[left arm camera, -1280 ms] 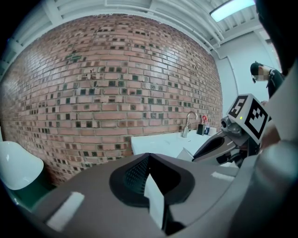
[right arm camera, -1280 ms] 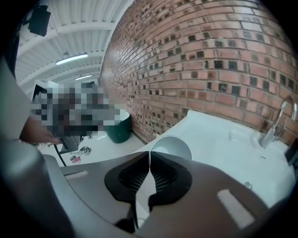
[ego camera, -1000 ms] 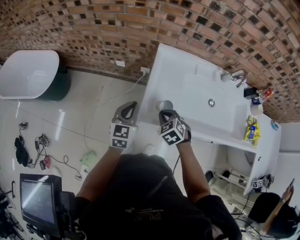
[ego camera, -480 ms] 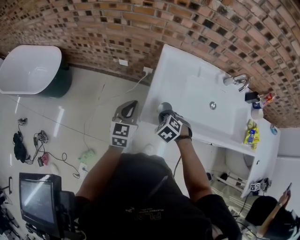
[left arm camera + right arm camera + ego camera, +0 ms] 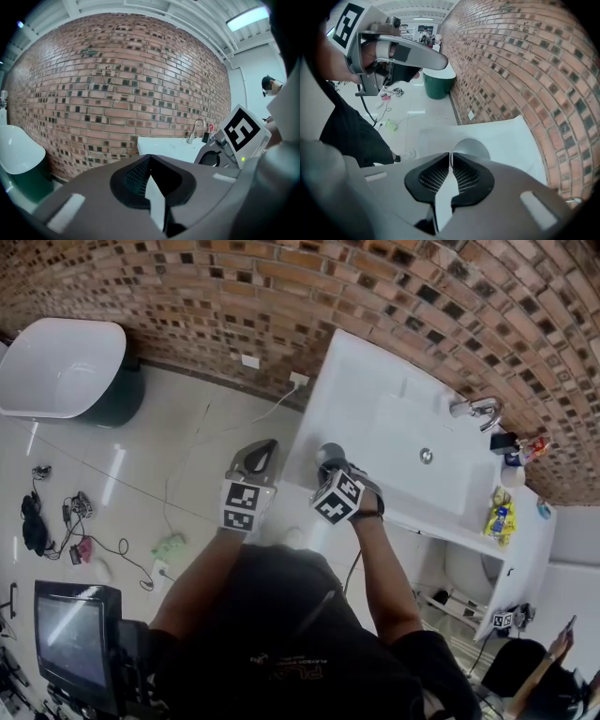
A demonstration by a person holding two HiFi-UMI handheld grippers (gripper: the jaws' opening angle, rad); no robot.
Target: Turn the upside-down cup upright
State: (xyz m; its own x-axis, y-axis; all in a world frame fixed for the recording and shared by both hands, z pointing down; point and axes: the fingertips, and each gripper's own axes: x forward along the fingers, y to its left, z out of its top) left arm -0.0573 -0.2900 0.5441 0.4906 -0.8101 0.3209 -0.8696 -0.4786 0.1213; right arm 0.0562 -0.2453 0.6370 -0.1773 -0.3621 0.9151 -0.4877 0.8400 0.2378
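A white vanity counter [image 5: 370,381] stands against a brick wall [image 5: 281,287], ahead of both grippers. A pale tiled floor [image 5: 141,456] spreads below and to the left of the left gripper [image 5: 267,446]. Far off to that gripper's left, by the wall, sits a white tub [image 5: 56,367] on a dark green base. Loose cables [image 5: 56,531] lie on the floor behind it. A monitor [image 5: 70,638] stands beside the person's left arm.

A sunken basin [image 5: 403,442] with a drain lies in the counter to the right of the right gripper [image 5: 327,466]. A faucet [image 5: 473,409] stands at its far edge. Beyond it, near the counter's right end, are small bottles [image 5: 516,451] and a yellow packet [image 5: 497,517].

The cup [image 5: 329,452] stands on the counter's near left corner, right at the right gripper's tips. In the right gripper view its round mouth [image 5: 476,146] faces up.

The right gripper's jaws stand only a sliver apart, having just been opening. The cup's thin wall sits between the pads [image 5: 461,176] at its left rim, and the gripper points steeply down at it.

The left gripper hangs over the floor, just left of the counter's corner and apart from the cup. Its jaws are closed together, tips meeting on nothing.
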